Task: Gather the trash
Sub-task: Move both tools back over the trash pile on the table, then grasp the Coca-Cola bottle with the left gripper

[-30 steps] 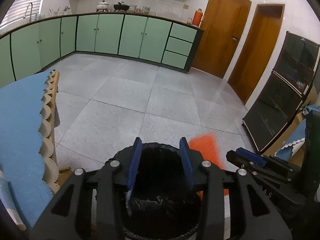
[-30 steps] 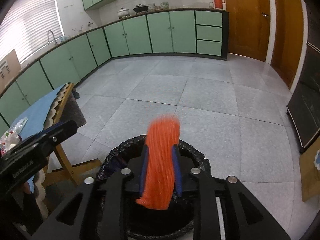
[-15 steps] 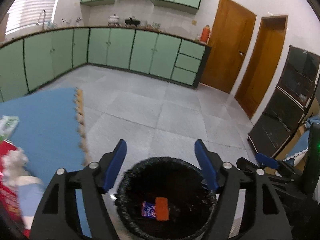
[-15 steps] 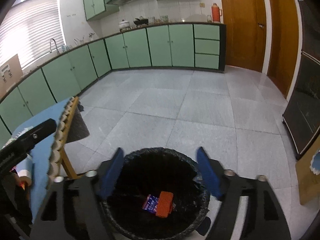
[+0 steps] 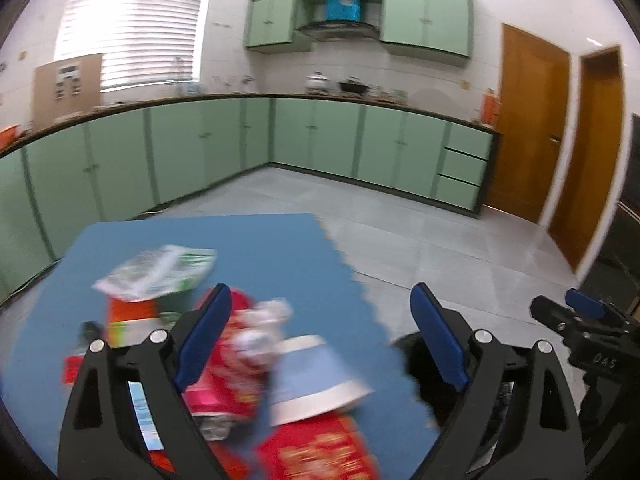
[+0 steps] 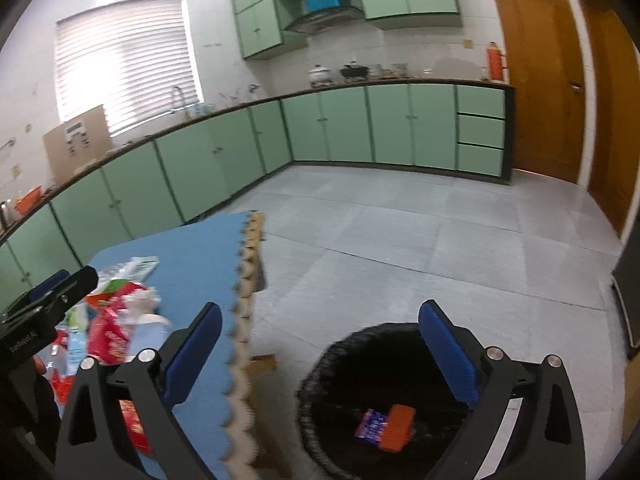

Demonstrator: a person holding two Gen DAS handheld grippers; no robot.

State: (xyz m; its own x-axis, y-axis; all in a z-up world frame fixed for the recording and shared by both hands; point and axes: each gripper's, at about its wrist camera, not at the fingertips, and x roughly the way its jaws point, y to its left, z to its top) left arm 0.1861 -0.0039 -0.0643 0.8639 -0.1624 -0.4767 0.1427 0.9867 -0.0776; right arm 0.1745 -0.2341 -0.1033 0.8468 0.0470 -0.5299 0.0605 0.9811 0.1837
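A kitchen with pale green cabinets (image 6: 248,152), a grey tiled floor (image 6: 420,240) and two brown wooden doors (image 5: 532,120) surrounds a bench (image 5: 260,248) covered in blue foam matting with a scalloped edge. The left hand-held gripper (image 5: 320,332) hangs above the bench with its jaws spread wide; they have just been opening, and nothing is pinched between them. Beneath it lies a blurred heap of trash: a light blue paper cup (image 5: 312,380) on its side, red packaging (image 5: 320,452), crumpled white paper (image 5: 260,320) and a clear wrapper with green print (image 5: 160,270). The right hand-held gripper (image 6: 320,352) sits beside the bench edge, above a bin lined with a black bag (image 6: 320,380) on the floor; its jaws have also just been opening and stand wide and empty. Inside the bin rest an orange piece (image 6: 396,426) and a small blue packet (image 6: 372,426), touching each other.
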